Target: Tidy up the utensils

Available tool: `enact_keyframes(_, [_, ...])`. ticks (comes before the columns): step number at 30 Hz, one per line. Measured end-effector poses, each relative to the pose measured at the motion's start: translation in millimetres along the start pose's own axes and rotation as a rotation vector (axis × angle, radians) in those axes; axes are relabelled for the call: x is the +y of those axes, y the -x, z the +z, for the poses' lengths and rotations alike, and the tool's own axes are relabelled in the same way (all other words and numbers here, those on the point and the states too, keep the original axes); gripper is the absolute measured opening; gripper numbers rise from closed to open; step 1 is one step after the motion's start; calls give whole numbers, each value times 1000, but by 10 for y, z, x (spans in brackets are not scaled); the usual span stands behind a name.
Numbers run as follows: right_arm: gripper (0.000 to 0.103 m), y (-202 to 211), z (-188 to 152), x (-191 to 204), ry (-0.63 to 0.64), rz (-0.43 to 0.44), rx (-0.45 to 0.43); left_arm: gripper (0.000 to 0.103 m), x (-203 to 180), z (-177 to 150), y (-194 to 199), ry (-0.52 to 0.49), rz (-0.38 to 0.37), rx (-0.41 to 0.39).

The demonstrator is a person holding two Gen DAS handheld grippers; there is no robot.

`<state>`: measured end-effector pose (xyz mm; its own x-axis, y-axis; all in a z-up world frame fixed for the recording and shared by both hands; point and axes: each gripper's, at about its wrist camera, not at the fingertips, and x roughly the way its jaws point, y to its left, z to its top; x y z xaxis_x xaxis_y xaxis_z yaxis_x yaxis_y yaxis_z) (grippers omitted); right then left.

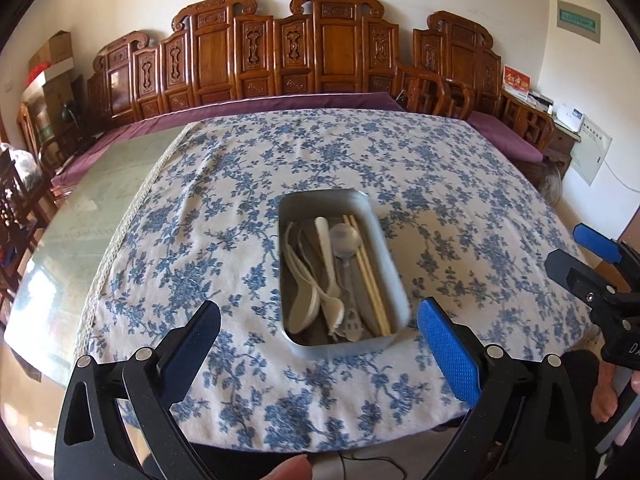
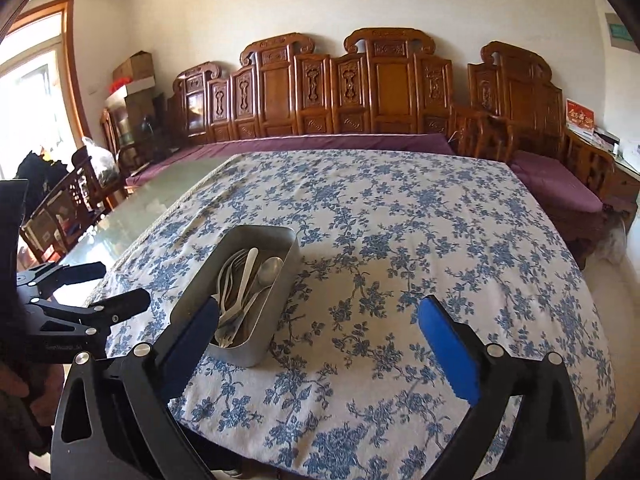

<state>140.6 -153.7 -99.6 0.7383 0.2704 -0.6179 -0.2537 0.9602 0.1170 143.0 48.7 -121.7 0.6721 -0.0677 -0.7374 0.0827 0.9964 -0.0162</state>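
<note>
Carved wooden benches backed the desk (image 1: 240, 200); near its front edge a tin (image 1: 392, 280) held the utensils (image 1: 332, 276) together, so both grippers, left gripper (image 1: 319, 344) and right gripper (image 2: 318, 340), hung wide open and empty.

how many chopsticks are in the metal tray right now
2. Both chopsticks lie side by side along the right side of the metal tray, beside the metal spoon. More could be hidden under the other utensils.

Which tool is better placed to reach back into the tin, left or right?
Left, probably. The left tool is open with the tin centred between its fingers. The right tool, also open and empty, sits off to the tin's right, aimed at bare cloth.
</note>
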Motion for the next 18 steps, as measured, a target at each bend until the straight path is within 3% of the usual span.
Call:
enact_keyframes(8, [100, 279, -55, -60, -8, -28, -33, 95, -225, -29, 273, -4, -27, -41])
enact_keyframes(18, [100, 699, -25, -71, -16, -57, -90, 95, -429, -45, 665, -31, -1, -89])
